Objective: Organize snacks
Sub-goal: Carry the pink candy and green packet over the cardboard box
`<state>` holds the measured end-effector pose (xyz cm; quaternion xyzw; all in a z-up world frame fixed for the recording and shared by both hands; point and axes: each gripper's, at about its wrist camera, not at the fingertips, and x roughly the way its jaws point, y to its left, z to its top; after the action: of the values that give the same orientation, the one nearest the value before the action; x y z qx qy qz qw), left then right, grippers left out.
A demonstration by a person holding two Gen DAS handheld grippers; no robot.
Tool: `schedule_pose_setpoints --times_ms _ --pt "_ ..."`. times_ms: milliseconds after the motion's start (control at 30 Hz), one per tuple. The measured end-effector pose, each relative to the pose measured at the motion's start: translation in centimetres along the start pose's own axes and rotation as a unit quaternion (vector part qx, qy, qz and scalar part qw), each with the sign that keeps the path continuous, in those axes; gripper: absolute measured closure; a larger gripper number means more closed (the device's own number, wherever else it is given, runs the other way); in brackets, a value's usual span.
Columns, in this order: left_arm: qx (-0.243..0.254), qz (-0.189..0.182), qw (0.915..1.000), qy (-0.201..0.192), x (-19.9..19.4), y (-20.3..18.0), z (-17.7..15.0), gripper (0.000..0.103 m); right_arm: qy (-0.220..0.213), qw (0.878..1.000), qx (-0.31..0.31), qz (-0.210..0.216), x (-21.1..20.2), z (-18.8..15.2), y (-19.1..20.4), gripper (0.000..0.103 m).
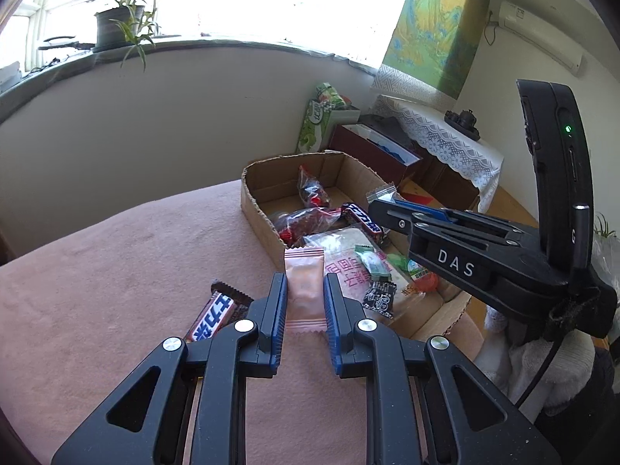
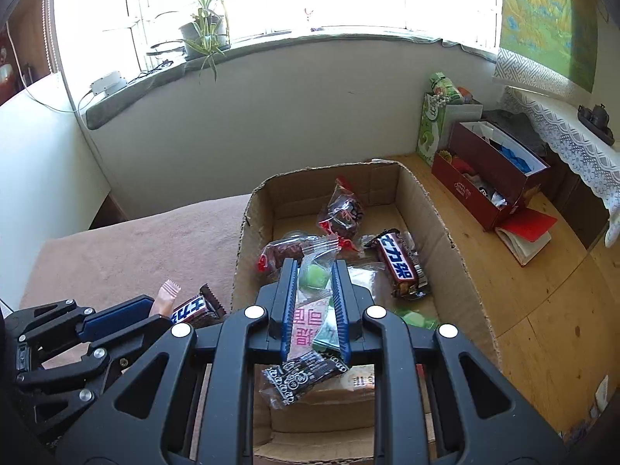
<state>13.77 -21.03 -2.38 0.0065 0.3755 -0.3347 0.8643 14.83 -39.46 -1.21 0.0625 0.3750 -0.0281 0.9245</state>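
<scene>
My left gripper (image 1: 305,285) is shut on a pink snack packet (image 1: 304,281), held just above the pink tablecloth (image 1: 116,271) beside the cardboard box (image 1: 255,201). A Snickers bar (image 1: 217,316) lies on the cloth to its left. My right gripper (image 2: 314,267) is shut on a clear packet with a green candy (image 2: 316,273), held over the box (image 2: 449,240). The box holds another Snickers bar (image 2: 399,263), red-wrapped packets (image 2: 343,209), a black patterned packet (image 2: 300,378) and other snacks. The left gripper (image 2: 128,312) shows at lower left of the right wrist view.
A green carton (image 2: 432,128) and a dark red box (image 2: 492,170) stand on the wooden floor (image 2: 542,310) past the table. A lace-covered cabinet (image 2: 573,135) is at right. A potted plant (image 2: 203,35) sits on the windowsill.
</scene>
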Motion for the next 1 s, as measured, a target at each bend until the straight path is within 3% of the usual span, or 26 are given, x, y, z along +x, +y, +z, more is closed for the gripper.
schedule_pose_setpoints --times_ms 433,867,967,1000 --pt "0.019 -0.027 0.9993 0.016 2.4 -5.0 0.4 0.086 0.024 1.0 0.004 0.009 1.8 2.3 -4.4 0.084" --pt "0.023 -0.03 0.9989 0.029 3.3 -5.8 0.6 0.084 0.043 0.999 -0.014 0.024 3.7 2.8 -4.1 0.084" --pt "0.023 -0.028 0.9989 0.03 3.4 -5.7 0.6 0.078 0.045 0.999 -0.013 0.025 3.7 2.8 -4.1 0.084" --pt "0.022 -0.028 0.9989 0.029 3.3 -5.6 0.5 0.076 0.046 0.999 -0.011 0.026 3.7 2.8 -4.2 0.079"
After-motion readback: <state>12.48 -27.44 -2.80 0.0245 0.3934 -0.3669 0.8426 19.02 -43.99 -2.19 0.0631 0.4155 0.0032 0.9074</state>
